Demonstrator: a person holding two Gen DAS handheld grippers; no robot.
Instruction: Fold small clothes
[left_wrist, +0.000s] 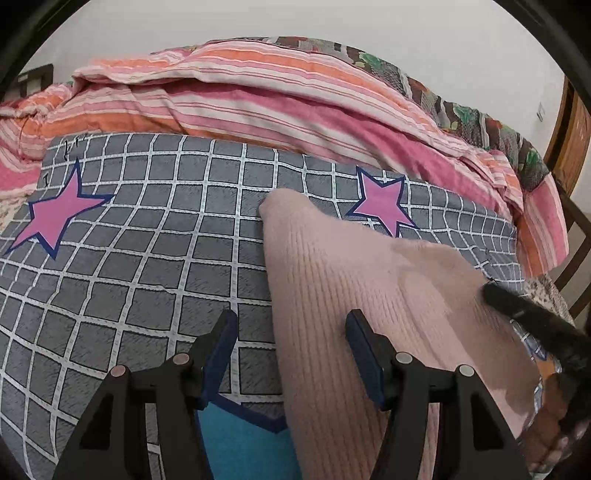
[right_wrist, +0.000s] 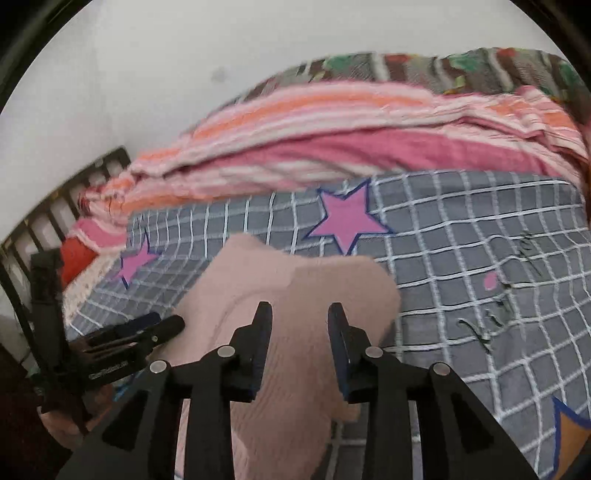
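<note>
We see a ribbed pink knit garment (left_wrist: 369, 295) (soft, rumpled) on the grid-patterned sheet (left_wrist: 129, 277); our left gripper (left_wrist: 291, 325) and right gripper (right_wrist: 299, 314) stand spread, pinching nothing.

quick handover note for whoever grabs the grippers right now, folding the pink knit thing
Left gripper: open, nothing held, hovering at the left edge of the pink knit garment.
Right gripper: jaws apart above the garment, no cloth pinched.
Garment lies on the grey checked star sheet, its far end bunched and doubled over unevenly; striped blanket piled behind.
Done: at most a rough first fold.
Left: probably smooth it, regrip, finish folding.
</note>
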